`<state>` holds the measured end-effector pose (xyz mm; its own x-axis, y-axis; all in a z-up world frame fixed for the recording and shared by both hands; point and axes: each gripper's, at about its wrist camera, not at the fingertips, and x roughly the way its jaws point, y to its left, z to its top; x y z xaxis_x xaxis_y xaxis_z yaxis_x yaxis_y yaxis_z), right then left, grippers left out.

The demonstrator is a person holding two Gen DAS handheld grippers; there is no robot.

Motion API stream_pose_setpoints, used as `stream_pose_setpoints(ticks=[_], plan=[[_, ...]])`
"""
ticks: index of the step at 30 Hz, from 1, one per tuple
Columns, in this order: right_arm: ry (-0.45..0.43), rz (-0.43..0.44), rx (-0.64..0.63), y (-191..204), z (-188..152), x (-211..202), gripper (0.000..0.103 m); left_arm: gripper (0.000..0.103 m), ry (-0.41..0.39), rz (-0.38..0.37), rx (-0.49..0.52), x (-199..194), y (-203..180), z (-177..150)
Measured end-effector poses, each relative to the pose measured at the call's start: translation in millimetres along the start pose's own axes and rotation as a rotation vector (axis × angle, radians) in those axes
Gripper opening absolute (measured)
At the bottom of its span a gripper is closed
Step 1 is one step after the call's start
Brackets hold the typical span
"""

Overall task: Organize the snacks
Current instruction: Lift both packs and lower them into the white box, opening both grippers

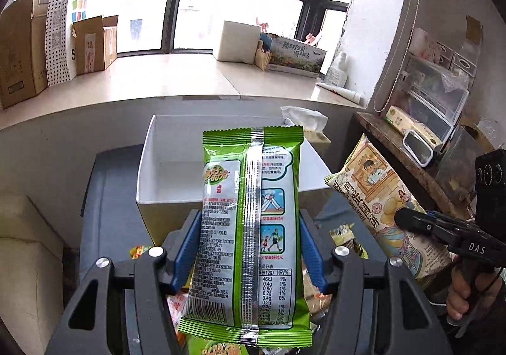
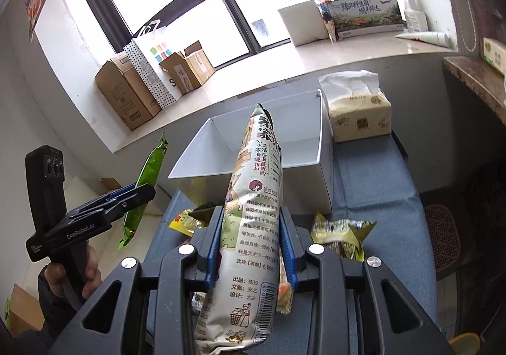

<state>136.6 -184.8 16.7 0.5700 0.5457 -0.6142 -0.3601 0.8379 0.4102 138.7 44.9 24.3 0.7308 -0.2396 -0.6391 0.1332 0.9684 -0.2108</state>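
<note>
Clearly the carrying step is in hand: each pair of tongs has a snack lifted clear of the blue-grey worktop, and neither packet has reached the white box that stands open and, so far as its inside shows, bare at the worktop's far edge, just below the window sill. The left tongs are clamped on the green packet across its lower half, so the packet stands upright with its back seam to the camera and its top rising in front of the box's near wall. The right tongs are clamped on the long beige packet at about mid-length; it leans forward, its tip in line with the box opening, though how far short of it I cannot tell. Several loose snacks lie on the worktop between the tongs and the box, and a tissue pack sits just beside the box's right wall. The next move, I judge, calls for bringing each packet over the near wall, tipping it flat and letting go inside, one at a time so the two tongs do not crowd the opening; the beige packet probably needs turning along the box.
</note>
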Motion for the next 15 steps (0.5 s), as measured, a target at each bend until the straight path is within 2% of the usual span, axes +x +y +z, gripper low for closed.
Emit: stream_pose_setpoints(ticks=[5, 8, 12, 15], plan=[[-0.032, -0.025, -0.02, 6.5, 49.5, 26.1, 0.035, 0.064, -0.01, 0.009, -0.044, 25.9, 20.7, 45.9], [-0.033, -0.043, -0.008, 2.8, 80.3, 54.6, 0.035, 0.064, -0.003, 0.075, -0.01, 50.9, 28.4, 68.8], [-0.035, -0.136, -0.055, -1.6, 117.9, 97.6, 0.035, 0.064, 0.058, 0.12, -0.016, 92.5, 47.1, 84.3], [0.008, -0.161, -0.033, -13.8, 134.4, 130.2, 0.035, 0.065, 0.106, 0.138, -0.039, 120.5, 60.6, 85.5]])
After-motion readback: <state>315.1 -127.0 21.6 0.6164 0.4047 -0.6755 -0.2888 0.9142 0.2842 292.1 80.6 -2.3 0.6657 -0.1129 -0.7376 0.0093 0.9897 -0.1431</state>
